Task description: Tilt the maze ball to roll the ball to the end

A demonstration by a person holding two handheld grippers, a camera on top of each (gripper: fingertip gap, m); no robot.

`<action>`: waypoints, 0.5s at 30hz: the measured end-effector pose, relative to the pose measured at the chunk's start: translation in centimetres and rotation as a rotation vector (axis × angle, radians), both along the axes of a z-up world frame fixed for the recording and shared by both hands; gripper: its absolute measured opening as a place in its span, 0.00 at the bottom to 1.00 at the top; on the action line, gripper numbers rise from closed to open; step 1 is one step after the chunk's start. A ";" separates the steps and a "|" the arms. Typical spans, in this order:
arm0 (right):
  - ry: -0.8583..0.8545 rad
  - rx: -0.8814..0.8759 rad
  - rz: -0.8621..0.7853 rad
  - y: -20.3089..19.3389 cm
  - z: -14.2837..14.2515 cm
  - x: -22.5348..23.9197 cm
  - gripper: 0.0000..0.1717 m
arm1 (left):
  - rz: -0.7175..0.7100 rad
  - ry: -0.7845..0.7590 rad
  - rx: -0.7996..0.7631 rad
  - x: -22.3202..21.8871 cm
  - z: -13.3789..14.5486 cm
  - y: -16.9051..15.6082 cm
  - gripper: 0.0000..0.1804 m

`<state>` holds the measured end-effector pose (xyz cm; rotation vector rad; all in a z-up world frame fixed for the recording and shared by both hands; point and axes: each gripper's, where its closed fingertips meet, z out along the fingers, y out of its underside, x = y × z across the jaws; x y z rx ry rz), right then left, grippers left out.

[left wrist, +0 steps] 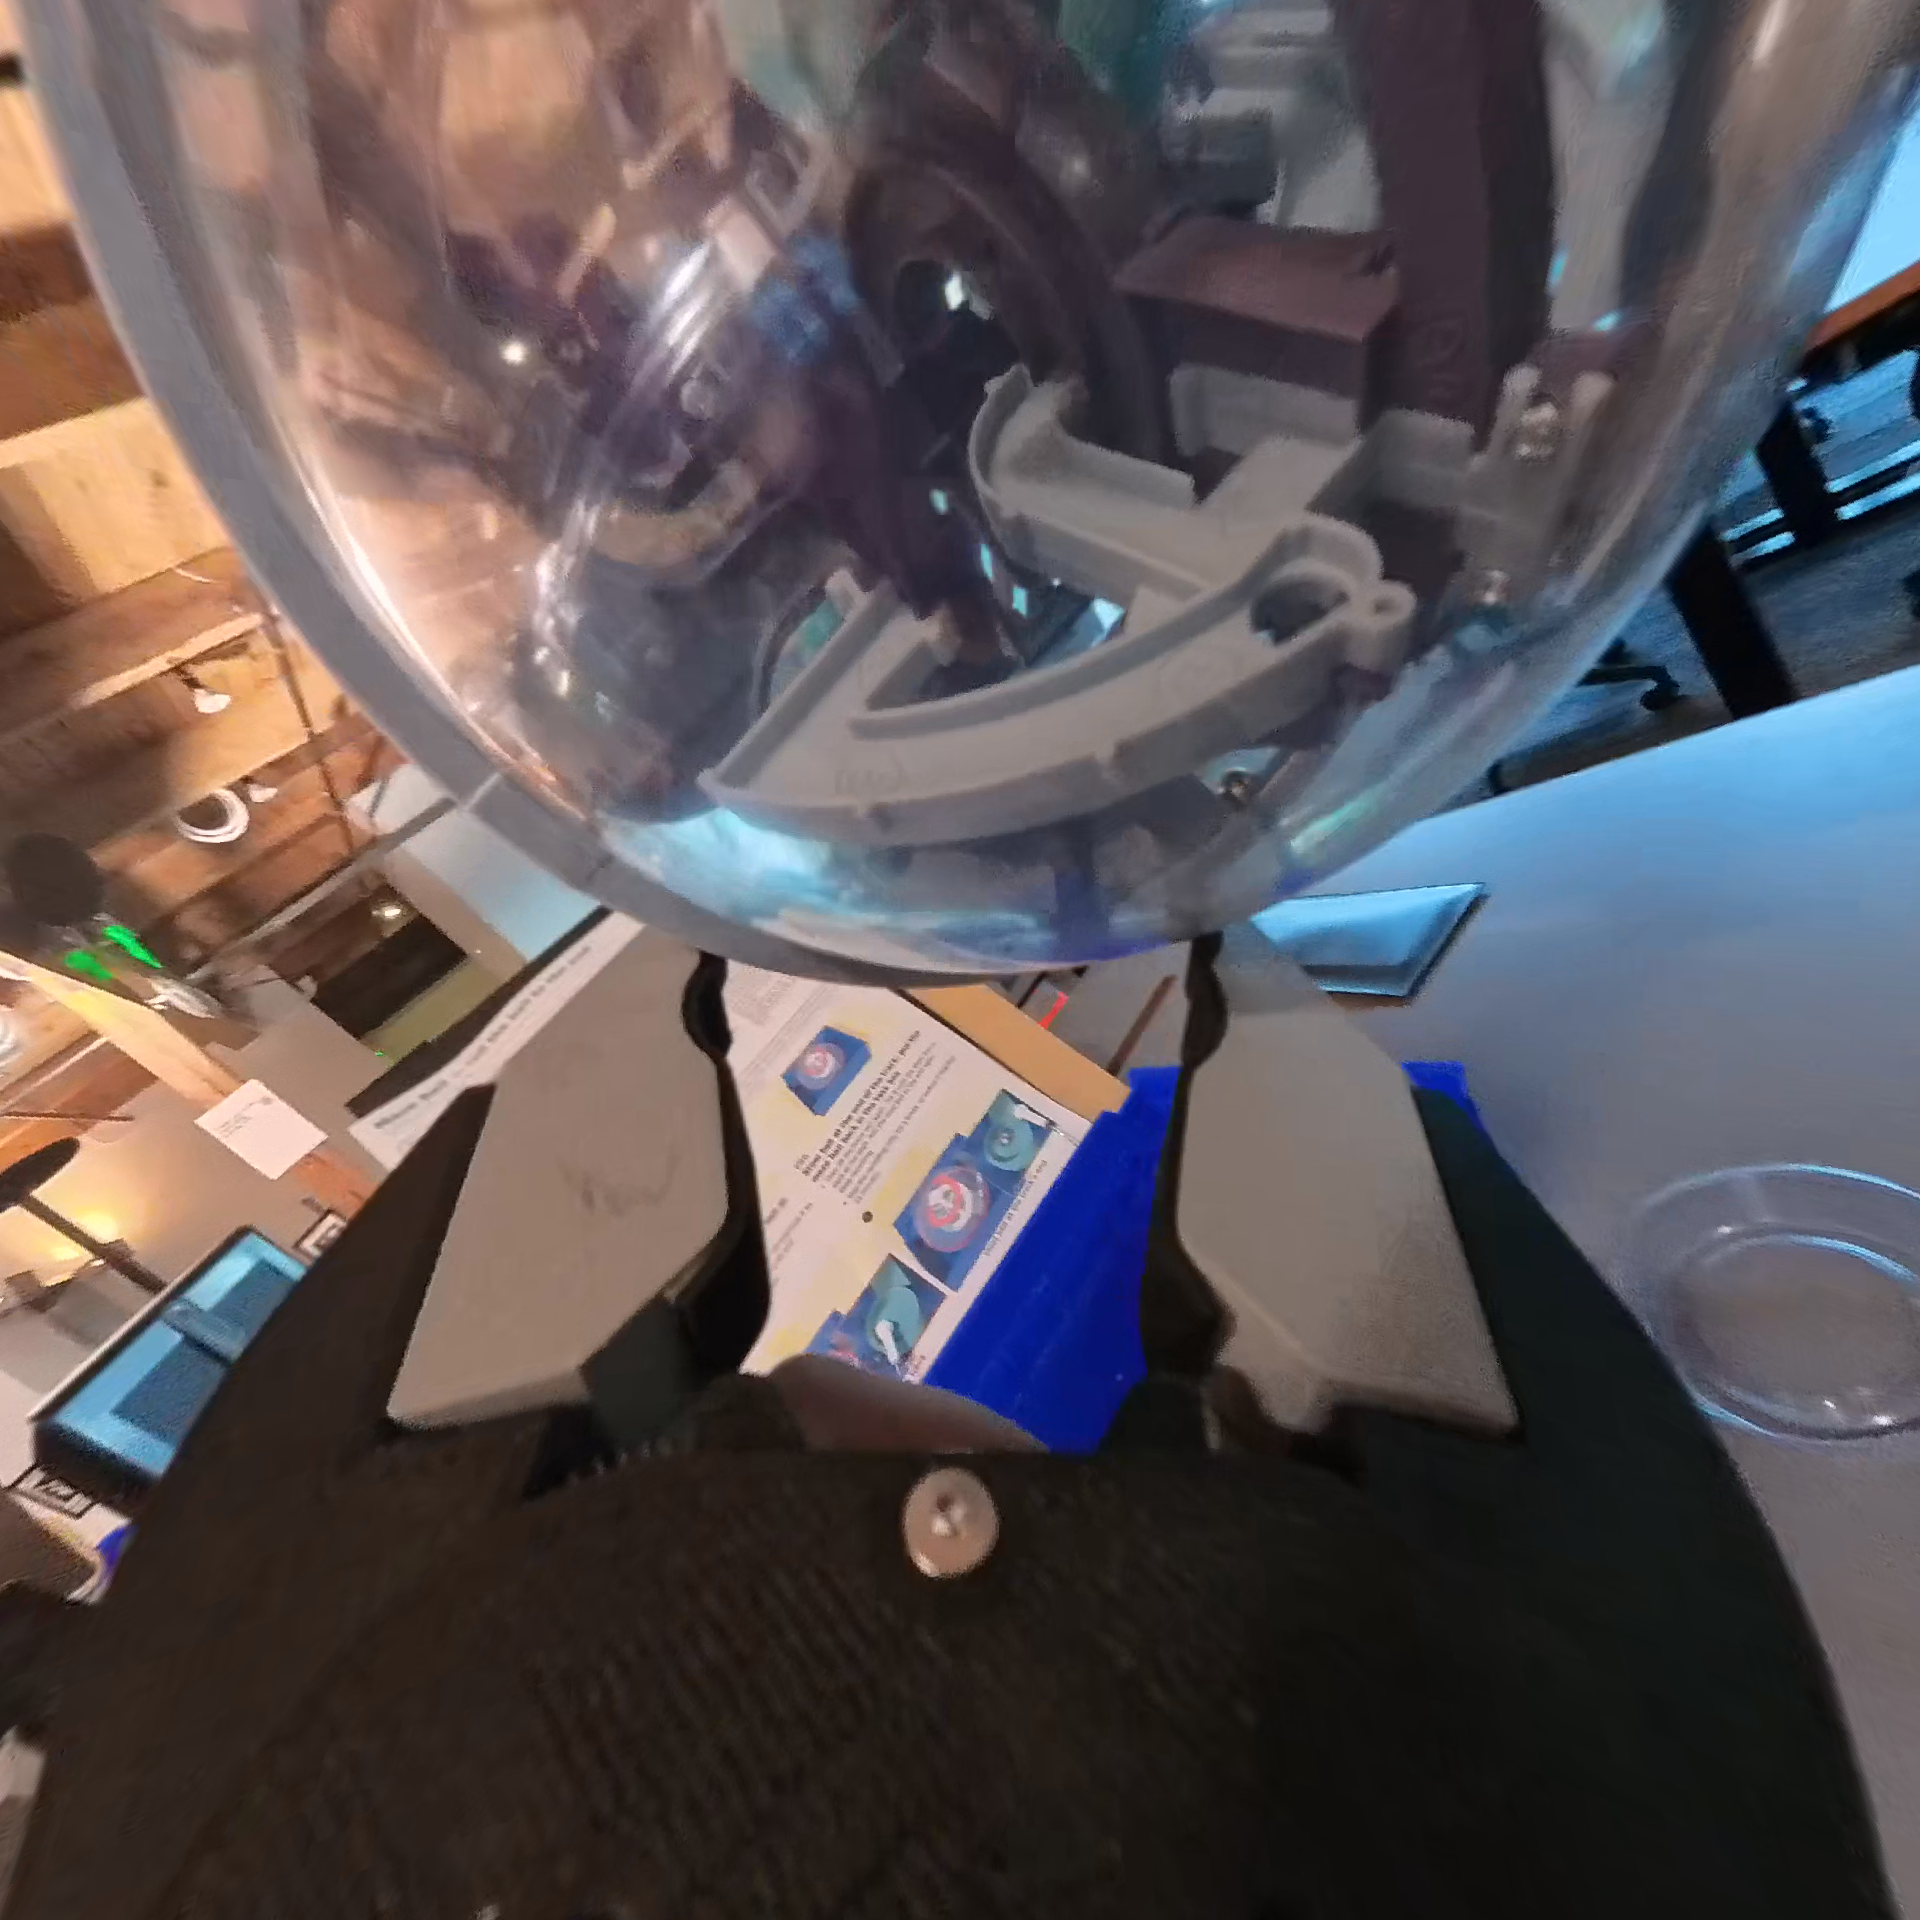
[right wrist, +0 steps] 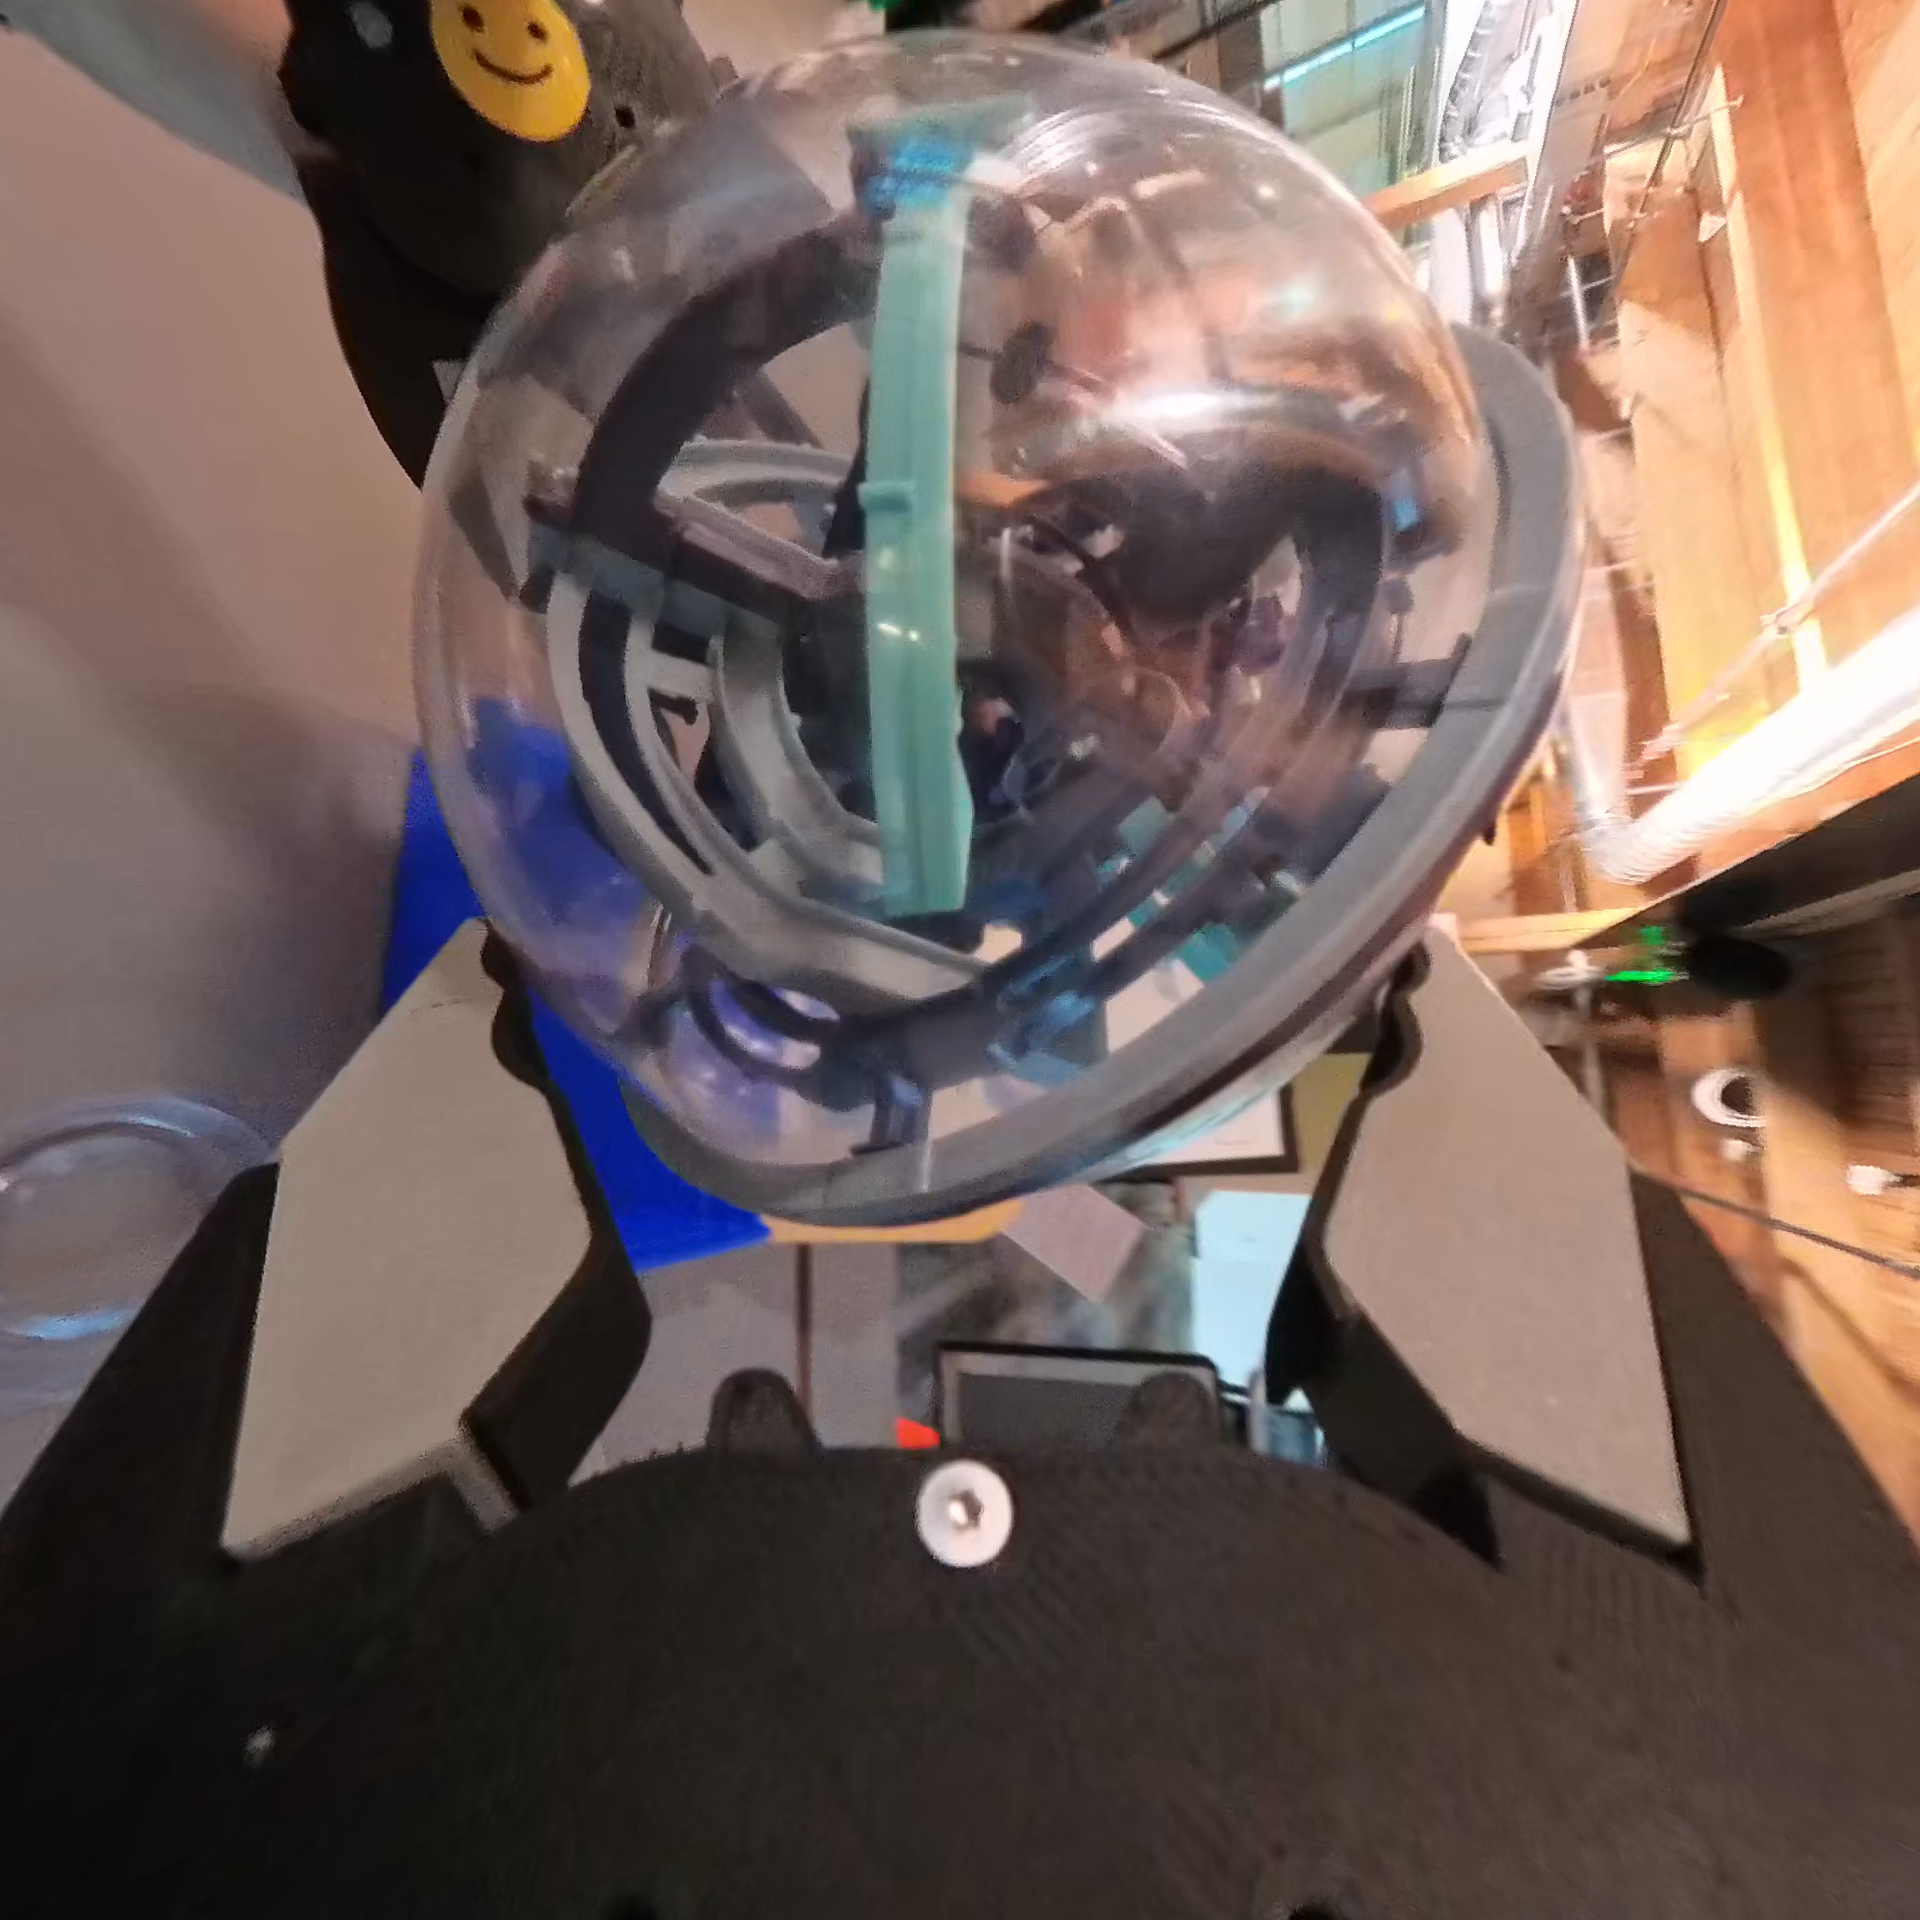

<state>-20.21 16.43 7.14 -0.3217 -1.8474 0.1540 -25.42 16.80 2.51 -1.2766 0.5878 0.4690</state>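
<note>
**Maze ball held up between both grippers**

Your right gripper [right wrist: 951, 977] has its fingers [right wrist: 1397, 1023] spread wide, and the maze ball [right wrist: 966, 623] sits between their tips, lifted above the worktop [right wrist: 156, 727]. The left tip meets the clear shell low on its side, and the right tip meets it just under the grey seam ring [right wrist: 1496, 707]; both look pressed against it. Inside the shell you can see grey curved tracks and an upright teal strip [right wrist: 914, 582].

Your left gripper [left wrist: 951, 971] is under the same maze ball [left wrist: 831, 416], which fills the top of its view. Its fingers [left wrist: 707, 997] stand apart with their tips right at the underside of the shell; whether they press on it, you cannot tell here.

Below, a blue base [left wrist: 1039, 1278] and a printed sheet [left wrist: 883, 1143] lie on the worktop [left wrist: 1714, 935], and a clear plastic dish [left wrist: 1787, 1299] sits off to the right.
</note>
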 end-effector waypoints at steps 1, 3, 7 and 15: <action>0.000 -0.047 0.014 0.0 -0.5 0.0 0.90 | -0.013 0.003 -0.009 0.1 -0.5 -0.1 0.49; 0.008 -0.161 0.065 -0.2 -1.5 -0.1 0.90 | -0.074 -0.014 -0.040 0.5 -1.5 -0.5 0.50; 0.036 -0.416 0.213 -1.3 -2.9 0.0 0.90 | -0.265 -0.105 -0.103 1.9 -3.2 -2.0 0.49; 0.055 -0.505 0.284 -1.5 -5.0 0.4 0.90 | -0.538 -0.299 -0.144 2.8 -3.8 -4.4 0.51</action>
